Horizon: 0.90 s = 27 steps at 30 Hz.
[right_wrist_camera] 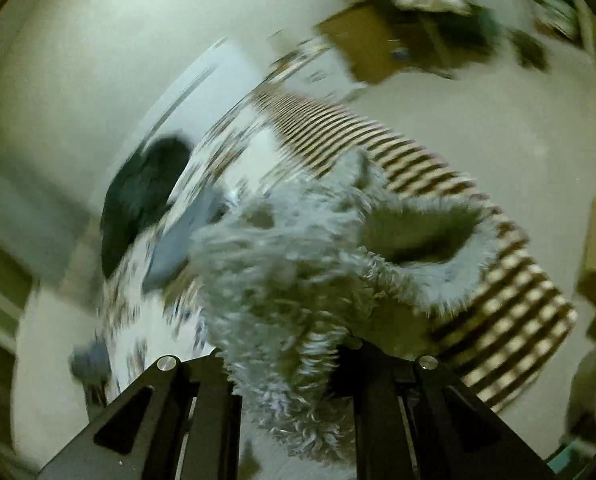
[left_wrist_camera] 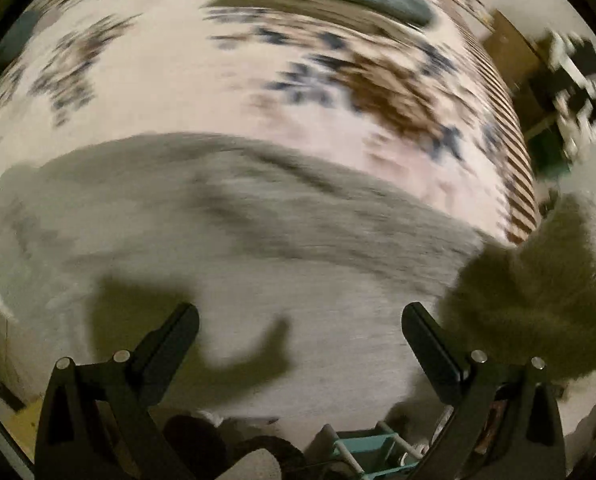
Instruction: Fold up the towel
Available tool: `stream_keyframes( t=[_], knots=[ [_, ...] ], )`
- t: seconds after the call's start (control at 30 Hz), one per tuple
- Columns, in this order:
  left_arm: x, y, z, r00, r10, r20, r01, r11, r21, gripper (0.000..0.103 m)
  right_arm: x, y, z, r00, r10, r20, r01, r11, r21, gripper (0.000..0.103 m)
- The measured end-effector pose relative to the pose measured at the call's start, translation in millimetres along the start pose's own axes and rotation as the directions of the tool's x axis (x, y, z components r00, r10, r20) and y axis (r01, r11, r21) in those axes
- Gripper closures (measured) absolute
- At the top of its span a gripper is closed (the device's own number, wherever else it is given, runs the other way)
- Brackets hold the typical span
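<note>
1. Your left tongs (left_wrist_camera: 299, 326) are spread wide with nothing between the fingers; they point steeply down at the grey towel (left_wrist_camera: 226, 240).
2. In the left wrist view the towel lies spread flat on the bed's patterned cover (left_wrist_camera: 186, 76), filling the space straight ahead of the left tongs and reaching to both sides of them.
3. Your right tongs (right_wrist_camera: 290, 364) are pressed together, pinching a bunched part of the towel (right_wrist_camera: 298, 280); its shaggy pile spills out from between the fingers.
4. In the right wrist view the gripped cloth curls up in a loop in front of the tongs, above the striped edge of the bed (right_wrist_camera: 517, 292).
5. Both views are blurred, so fine detail of the folds cannot be told.
</note>
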<state>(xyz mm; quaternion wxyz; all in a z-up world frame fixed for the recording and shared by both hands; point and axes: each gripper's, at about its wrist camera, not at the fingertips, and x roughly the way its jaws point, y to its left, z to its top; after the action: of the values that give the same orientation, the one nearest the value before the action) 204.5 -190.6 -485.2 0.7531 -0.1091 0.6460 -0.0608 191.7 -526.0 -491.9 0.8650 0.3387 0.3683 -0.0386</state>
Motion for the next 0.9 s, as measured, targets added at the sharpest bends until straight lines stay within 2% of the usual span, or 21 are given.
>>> stream_keyframes(
  t=[0.1, 0.2, 0.3, 0.4, 0.47, 0.53, 0.57, 0.6, 0.63, 0.67, 0.7, 0.77, 0.8, 0.9],
  knots=[
    [-9.4, 58.1, -9.4, 0.999, 0.041, 0.009, -0.04, 0.996, -0.085, 0.0, 33.0, 71.9, -49.3, 0.997, -0.004, -0.083, -0.01, 0.987, -0.163, 0.089],
    [-10.4, 113.5, -20.9, 0.996, 0.087, -0.019, -0.089, 0.984, -0.154, 0.0, 80.2, 131.9, -117.4, 0.984, -0.031, -0.177, -0.026, 0.949, -0.315, 0.089],
    [-8.3, 151.4, -27.8, 0.992, 0.12, -0.036, -0.125, 0.974, -0.191, 0.0, 129.6, 167.0, -191.5, 0.961, -0.103, -0.255, -0.025, 0.89, -0.455, 0.089],
    [-10.1, 172.0, -30.1, 0.991, 0.127, -0.031, -0.131, 0.97, -0.206, 0.0, 157.2, 183.5, -241.0, 0.942, -0.184, -0.281, -0.003, 0.832, -0.554, 0.089],
    [-15.1, 177.3, -27.3, 0.992, 0.127, -0.025, -0.129, 0.967, -0.221, 0.0, 171.3, 189.6, -263.1, 0.919, -0.256, -0.301, 0.02, 0.791, -0.611, 0.085],
    [-21.2, 177.2, -22.1, 0.994, 0.105, -0.011, -0.105, 0.968, -0.229, 0.0, 181.2, 190.5, -274.2, 0.89, -0.291, -0.351, 0.006, 0.778, -0.629, 0.081],
    [-21.6, 173.0, -18.5, 0.995, 0.1, -0.004, -0.098, 0.969, -0.227, 0.0, 176.4, 189.9, -276.8, 0.884, -0.285, -0.372, -0.014, 0.777, -0.629, 0.074],
    [-24.0, 168.5, -14.4, 0.996, 0.088, 0.006, -0.085, 0.972, -0.218, 0.0, 174.7, 190.2, -275.3, 0.874, -0.266, -0.407, -0.053, 0.78, -0.623, 0.049],
    [-27.1, 160.1, -8.2, 0.997, 0.074, 0.021, -0.068, 0.977, -0.202, 0.0, 172.5, 190.5, -275.6, 0.854, -0.226, -0.468, -0.12, 0.79, -0.601, 0.037],
    [-30.0, 152.6, -3.4, 0.997, 0.066, 0.035, -0.058, 0.981, -0.186, 0.0, 167.2, 188.6, -272.9, 0.825, -0.169, -0.539, -0.198, 0.808, -0.556, 0.026],
    [-31.5, 145.0, 0.9, 0.997, 0.066, 0.04, -0.058, 0.983, -0.173, 0.0, 158.2, 185.0, -267.0, 0.804, -0.112, -0.584, -0.252, 0.825, -0.505, 0.025],
    [-31.4, 122.4, 11.6, 0.998, 0.035, 0.053, -0.028, 0.991, -0.128, 0.0, 139.4, 175.5, -253.4, 0.796, -0.061, -0.602, -0.275, 0.85, -0.449, 0.025],
    [-29.3, 109.5, 16.7, 0.998, 0.012, 0.057, -0.006, 0.995, -0.104, 0.0, 132.9, 168.8, -245.6, 0.799, -0.057, -0.599, -0.263, 0.862, -0.433, 0.025],
    [-11.2, 68.3, 28.0, 0.998, -0.044, 0.038, 0.045, 0.999, -0.016, 0.0, 113.3, 137.2, -217.6, 0.832, -0.095, -0.546, -0.153, 0.907, -0.392, 0.025]
  ],
)
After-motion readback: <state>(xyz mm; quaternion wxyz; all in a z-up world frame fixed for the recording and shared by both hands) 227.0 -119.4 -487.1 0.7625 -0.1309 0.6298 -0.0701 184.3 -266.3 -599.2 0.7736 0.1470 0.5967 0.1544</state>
